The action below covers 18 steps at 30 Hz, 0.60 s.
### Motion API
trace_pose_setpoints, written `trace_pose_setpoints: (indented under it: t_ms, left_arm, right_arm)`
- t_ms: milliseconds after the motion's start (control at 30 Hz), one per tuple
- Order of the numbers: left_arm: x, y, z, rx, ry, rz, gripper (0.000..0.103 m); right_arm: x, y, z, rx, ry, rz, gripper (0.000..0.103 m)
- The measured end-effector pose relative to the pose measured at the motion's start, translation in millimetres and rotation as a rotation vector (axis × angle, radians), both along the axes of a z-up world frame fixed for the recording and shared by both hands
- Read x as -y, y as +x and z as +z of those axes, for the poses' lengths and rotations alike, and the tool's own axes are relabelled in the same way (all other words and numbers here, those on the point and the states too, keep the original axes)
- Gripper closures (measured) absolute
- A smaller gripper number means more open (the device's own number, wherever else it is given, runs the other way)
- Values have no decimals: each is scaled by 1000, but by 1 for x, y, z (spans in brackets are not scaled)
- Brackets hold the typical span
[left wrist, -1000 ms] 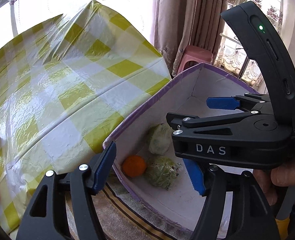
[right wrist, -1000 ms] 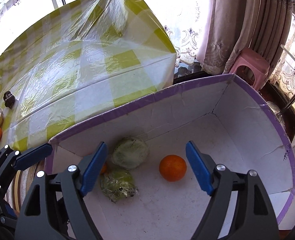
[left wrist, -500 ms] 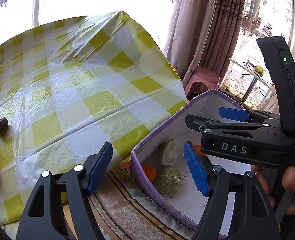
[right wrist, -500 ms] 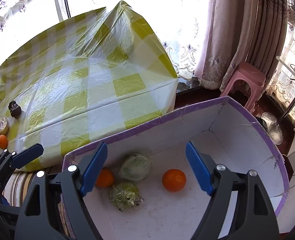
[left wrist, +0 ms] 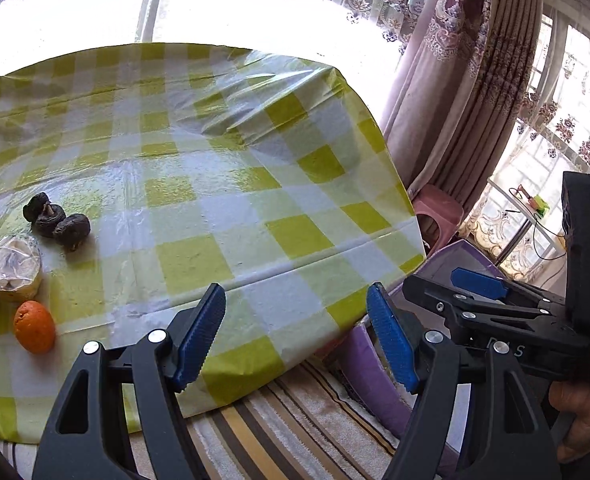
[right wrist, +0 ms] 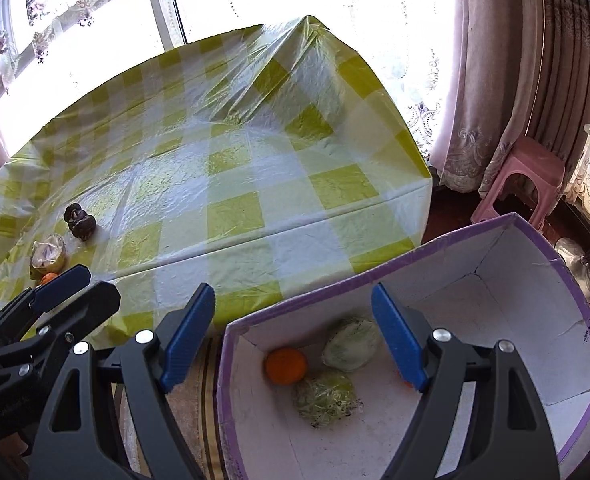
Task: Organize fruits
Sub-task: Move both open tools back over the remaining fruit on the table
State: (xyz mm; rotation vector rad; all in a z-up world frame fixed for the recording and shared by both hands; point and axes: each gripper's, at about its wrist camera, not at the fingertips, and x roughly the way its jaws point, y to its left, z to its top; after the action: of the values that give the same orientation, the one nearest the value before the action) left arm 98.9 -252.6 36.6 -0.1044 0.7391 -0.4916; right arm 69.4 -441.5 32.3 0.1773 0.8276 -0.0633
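Table [left wrist: 223, 184] under a glossy yellow-and-white checked plastic cloth, wrinkled and ridged toward the far corner. On its left part: three dark shrivelled fruits [left wrist: 57, 221] clumped together, a round yellowish item in crinkly clear wrap [left wrist: 13, 266] just beside them, and a dimpled orange [left wrist: 34, 326] nearest the table edge. Right of the table, on a striped rug [left wrist: 295, 420], a white cardboard box with purple-taped rim [right wrist: 567, 272]; inside it a smooth orange [right wrist: 286, 365], a pale green cabbage-like head [right wrist: 351, 344], and a second leafy green ball in cling film [right wrist: 324, 397], all bunched near the left inner wall, plus a bit of orange peeking out behind the right finger. Pink plastic stool [right wrist: 523, 176] by the pleated mauve curtain [right wrist: 507, 68]. Left gripper [left wrist: 295, 338]: ribbed blue pads apart, nothing between them, over the table's near edge; jaws widened a little in the last second. Right gripper [right wrist: 293, 338]: fingers apart and empty, above the box's left rim. Versus a second ago, both views sit higher and swung from the box toward the table; the left view then looked into the box, now it shows only the purple outer wall.
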Motion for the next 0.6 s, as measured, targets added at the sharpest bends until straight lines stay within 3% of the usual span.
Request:
trace_pose_setpoints:
  t_ms: [600]
  left_arm:
    - [-131,-4,1,-35,-99,229,32]
  right_arm:
    - [-132,8,-9,-20,2,280,22]
